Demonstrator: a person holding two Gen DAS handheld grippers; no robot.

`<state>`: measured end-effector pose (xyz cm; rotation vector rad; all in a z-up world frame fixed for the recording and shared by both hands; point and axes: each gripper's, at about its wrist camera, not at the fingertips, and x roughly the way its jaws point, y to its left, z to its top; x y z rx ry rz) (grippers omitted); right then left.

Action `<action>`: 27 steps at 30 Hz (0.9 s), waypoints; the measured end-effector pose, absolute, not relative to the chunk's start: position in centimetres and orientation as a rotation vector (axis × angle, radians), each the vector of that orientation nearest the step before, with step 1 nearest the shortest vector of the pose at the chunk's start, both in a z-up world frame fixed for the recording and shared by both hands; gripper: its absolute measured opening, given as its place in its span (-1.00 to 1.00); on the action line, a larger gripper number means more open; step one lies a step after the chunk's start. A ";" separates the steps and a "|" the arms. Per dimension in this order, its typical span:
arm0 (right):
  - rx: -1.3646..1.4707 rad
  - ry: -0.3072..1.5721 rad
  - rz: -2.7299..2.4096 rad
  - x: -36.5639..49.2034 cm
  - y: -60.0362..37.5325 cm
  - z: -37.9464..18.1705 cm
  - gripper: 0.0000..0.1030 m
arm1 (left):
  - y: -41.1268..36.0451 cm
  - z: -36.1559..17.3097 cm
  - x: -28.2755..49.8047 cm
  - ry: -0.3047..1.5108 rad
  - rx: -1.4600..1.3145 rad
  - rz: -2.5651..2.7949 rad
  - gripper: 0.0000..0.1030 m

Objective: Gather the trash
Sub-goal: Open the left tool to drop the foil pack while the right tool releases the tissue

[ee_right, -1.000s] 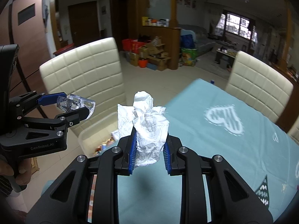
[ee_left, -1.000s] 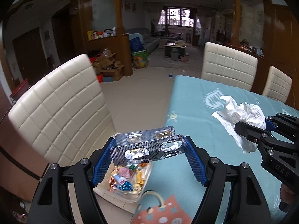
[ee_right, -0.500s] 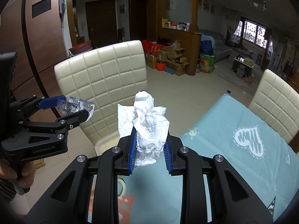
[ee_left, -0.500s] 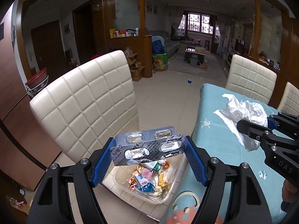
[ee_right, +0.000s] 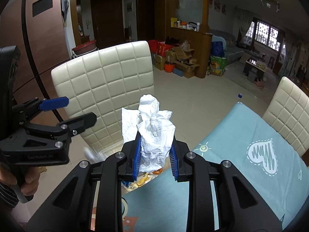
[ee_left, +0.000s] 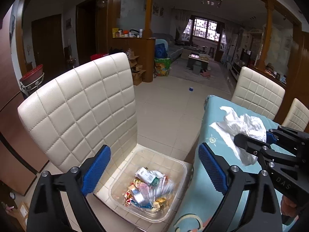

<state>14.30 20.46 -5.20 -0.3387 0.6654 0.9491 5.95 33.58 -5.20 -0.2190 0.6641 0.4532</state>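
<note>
My left gripper is open and empty above a clear plastic bin that stands on a cream chair seat. The silver blister pack is a blur falling onto the wrappers in the bin. My right gripper is shut on a crumpled white tissue and holds it above the table edge, to the right of the bin. The tissue and right gripper also show in the left wrist view. The left gripper shows open in the right wrist view.
The cream quilted chair has its back behind the bin. A table with a teal cloth lies on the right. Two more cream chairs stand at its far side. Tiled floor lies beyond.
My left gripper has opened and let go of the blister pack, which drops into the bin. Both grippers have shifted left toward the chair. The right gripper still holds the tissue.
</note>
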 end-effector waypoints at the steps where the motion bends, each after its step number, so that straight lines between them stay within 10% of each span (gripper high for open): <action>1: -0.335 0.671 0.950 14.5 20.5 -5.4 -0.44 | 33.7 -5.2 6.1 0.667 -0.215 0.457 0.75; 20: -0.362 0.679 1.018 14.4 23.9 -6.8 -0.41 | 35.9 -6.5 5.0 0.690 -0.243 0.547 0.75; 23: -0.337 0.684 1.014 14.5 23.6 -6.7 0.28 | 36.3 -6.5 4.7 0.689 -0.251 0.566 0.75; 27: -0.316 0.654 1.000 14.4 22.9 -6.3 0.33 | 36.6 -6.5 4.3 0.686 -0.278 0.572 0.75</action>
